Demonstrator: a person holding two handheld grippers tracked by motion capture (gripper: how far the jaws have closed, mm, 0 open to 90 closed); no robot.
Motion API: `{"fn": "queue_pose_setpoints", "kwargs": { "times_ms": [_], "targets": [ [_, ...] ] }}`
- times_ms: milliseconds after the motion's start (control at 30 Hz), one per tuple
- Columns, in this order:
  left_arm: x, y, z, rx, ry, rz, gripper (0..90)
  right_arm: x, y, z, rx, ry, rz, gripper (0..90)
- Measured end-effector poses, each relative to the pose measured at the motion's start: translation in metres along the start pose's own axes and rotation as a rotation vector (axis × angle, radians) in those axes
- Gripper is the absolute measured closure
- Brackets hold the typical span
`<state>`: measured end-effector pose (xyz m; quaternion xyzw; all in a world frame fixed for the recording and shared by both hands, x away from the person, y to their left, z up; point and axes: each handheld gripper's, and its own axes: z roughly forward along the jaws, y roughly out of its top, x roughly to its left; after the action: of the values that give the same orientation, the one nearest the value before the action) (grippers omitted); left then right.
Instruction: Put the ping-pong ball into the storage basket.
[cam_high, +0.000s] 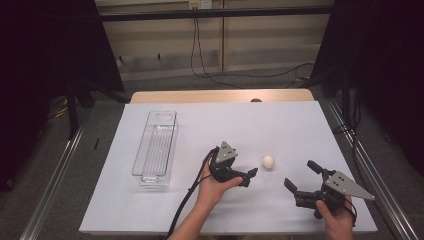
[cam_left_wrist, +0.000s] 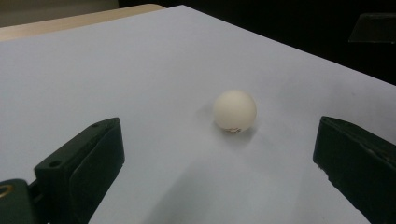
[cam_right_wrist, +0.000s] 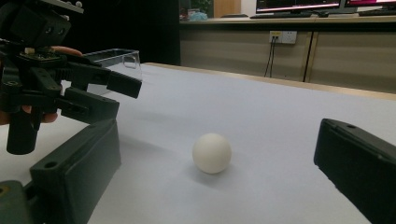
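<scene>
- The small white round ball sits alone on the pale sheet-covered surface, a little right of the middle and toward your side; nothing touches it.
- In the left gripper view the ball lies ahead of your two black jaws, between their lines but beyond the tips, with bare surface all round it and a soft shadow under it.
- Your left gripper is just beside the ball on its left, jaws pointing right toward it; the jaws stand wide apart and hold nothing.
- In the right gripper view the ball rests between and ahead of that gripper's jaws, while your left gripper shows farther off at the left.
- Your right gripper is near the ball on its right and nearer to you, apart from it; its jaws are spread wide, pointing left, and are empty.
- The clear plastic oblong bin lies well apart at the left of the surface, its long side running away from you; it looks empty.
</scene>
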<state>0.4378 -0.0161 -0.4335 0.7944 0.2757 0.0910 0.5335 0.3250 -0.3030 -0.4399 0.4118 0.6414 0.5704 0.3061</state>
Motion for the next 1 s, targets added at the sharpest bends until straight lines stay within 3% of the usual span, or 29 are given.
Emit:
{"fn": "queue_pose_setpoints", "kwargs": {
  "times_ms": [367, 633, 833, 1000],
  "targets": [
    [0.000, 0.002, 0.001, 0.030, 0.013, 0.018, 2.1, 0.000, 0.000, 0.000, 0.000, -0.002, -0.003, 0.3],
    [-0.002, 0.003, 0.006, 0.011, 0.014, 0.003, 2.3, 0.000, 0.000, 0.000, 0.002, -0.002, -0.001, 0.3],
    [-0.002, 0.004, 0.008, 0.027, 0.017, 0.018, 2.5, -0.001, 0.000, 0.000, -0.004, -0.009, 0.001, 0.3],
    [-0.002, 0.003, 0.010, 0.027, 0.018, 0.007, 2.5, -0.001, 0.000, 0.000, -0.004, -0.006, -0.003, 0.3]
  ]
}}
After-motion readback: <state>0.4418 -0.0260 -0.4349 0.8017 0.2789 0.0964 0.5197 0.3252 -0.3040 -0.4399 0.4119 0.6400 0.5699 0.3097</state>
